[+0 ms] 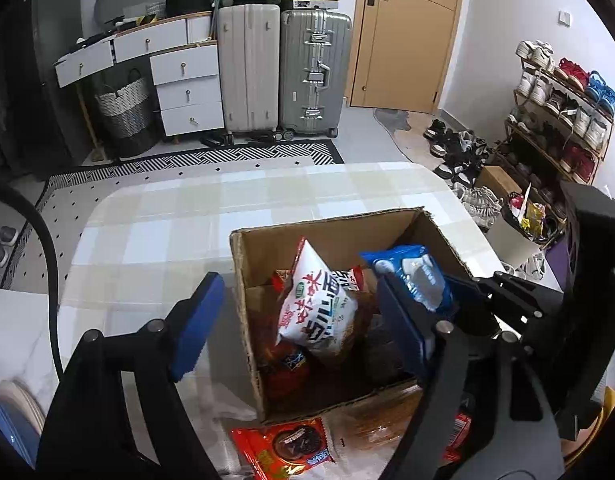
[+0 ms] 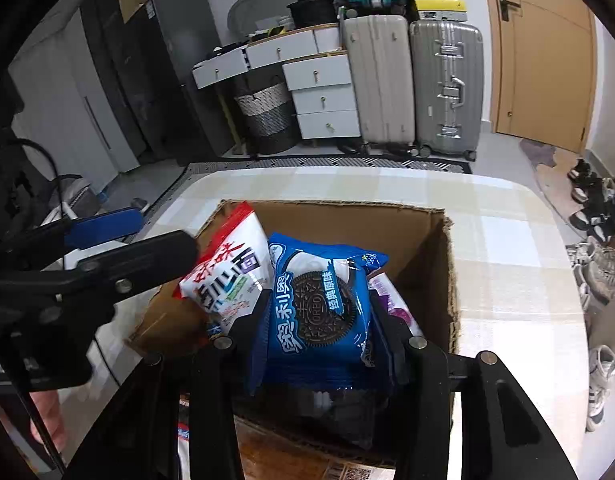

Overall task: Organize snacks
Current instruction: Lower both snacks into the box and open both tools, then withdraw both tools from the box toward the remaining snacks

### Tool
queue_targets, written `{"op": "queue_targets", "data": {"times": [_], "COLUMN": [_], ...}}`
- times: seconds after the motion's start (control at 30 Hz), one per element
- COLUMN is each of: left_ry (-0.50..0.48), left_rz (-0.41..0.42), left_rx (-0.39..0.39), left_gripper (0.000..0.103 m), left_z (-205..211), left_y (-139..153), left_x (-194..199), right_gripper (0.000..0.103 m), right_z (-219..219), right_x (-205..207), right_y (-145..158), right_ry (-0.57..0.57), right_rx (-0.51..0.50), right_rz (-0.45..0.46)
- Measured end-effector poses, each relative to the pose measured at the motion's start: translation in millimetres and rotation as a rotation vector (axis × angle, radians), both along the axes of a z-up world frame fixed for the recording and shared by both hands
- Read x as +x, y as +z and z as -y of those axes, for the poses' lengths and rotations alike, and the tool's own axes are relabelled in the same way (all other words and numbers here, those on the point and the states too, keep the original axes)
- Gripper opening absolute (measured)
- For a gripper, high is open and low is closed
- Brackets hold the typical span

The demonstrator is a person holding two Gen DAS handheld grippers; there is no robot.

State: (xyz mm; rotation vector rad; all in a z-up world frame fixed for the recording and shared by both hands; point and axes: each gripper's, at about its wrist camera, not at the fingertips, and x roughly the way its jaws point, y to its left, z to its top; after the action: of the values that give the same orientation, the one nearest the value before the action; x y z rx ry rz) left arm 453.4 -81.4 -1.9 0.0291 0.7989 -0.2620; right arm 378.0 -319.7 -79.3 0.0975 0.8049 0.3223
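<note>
An open cardboard box (image 1: 243, 292) stands on the checked table; it also shows in the right wrist view (image 2: 447, 280). Inside lean a white and red snack bag (image 1: 319, 304) (image 2: 231, 276) and darker packs below it. My right gripper (image 2: 319, 316) is shut on a blue Oreo pack (image 2: 323, 304), held over the box; that pack also shows in the left wrist view (image 1: 419, 276). My left gripper (image 1: 299, 320) is open and empty, straddling the box's left wall. A red cookie pack (image 1: 283, 448) lies on the table in front of the box.
A clear-wrapped brown snack (image 1: 371, 420) lies by the red pack. A purple and white pack (image 2: 395, 304) sits in the box's right side. Beyond the table are suitcases (image 1: 283, 76), white drawers (image 1: 187, 92), a shoe rack (image 1: 563, 120) and a small bin (image 1: 519, 236).
</note>
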Motion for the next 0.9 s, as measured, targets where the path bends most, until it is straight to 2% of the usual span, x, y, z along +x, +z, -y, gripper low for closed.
{"op": "queue_targets", "data": {"times": [0.13, 0.43, 0.5, 0.63, 0.7, 0.83, 0.9], "left_ry": [0.011, 0.013, 0.01, 0.011, 0.008, 0.0, 0.002], "left_rz": [-0.012, -0.025, -0.028, -0.041, -0.043, -0.042, -0.038], "left_rx": [0.004, 0.013, 0.019, 0.028, 0.012, -0.008, -0.006], "left_gripper": [0.078, 0.078, 0.078, 0.078, 0.078, 0.078, 0.08], "left_z": [-5.8, -8.7, -8.6, -6.2, -8.6, -10.4, -10.2], "left_y": [0.8, -3.4, -5.3, -9.5, -9.9, -8.4, -6.3], "left_x": [-4.4, -12.6, -13.7, -13.8, -14.9, -18.4, -22.1], "right_gripper": [0.045, 0.046, 0.054, 0.059, 0.067, 0.071, 0.08], "right_z": [-2.6, -0.7, -0.5, -4.2, -4.8, -4.4, -5.4], "right_x": [-0.3, -2.3, -1.8, -2.3, -3.8, -11.7, -15.9], "right_y": [-0.6, -1.6, -1.7, 1.0, 3.2, 11.5, 15.4], "right_ry": [-0.001, -0.003, -0.007, -0.021, -0.029, -0.031, -0.038], "right_rx": [-0.028, -0.022, -0.013, -0.04, -0.057, -0.06, -0.078], "right_rz": [-0.012, -0.024, -0.037, -0.023, -0.007, 0.034, 0.051]}}
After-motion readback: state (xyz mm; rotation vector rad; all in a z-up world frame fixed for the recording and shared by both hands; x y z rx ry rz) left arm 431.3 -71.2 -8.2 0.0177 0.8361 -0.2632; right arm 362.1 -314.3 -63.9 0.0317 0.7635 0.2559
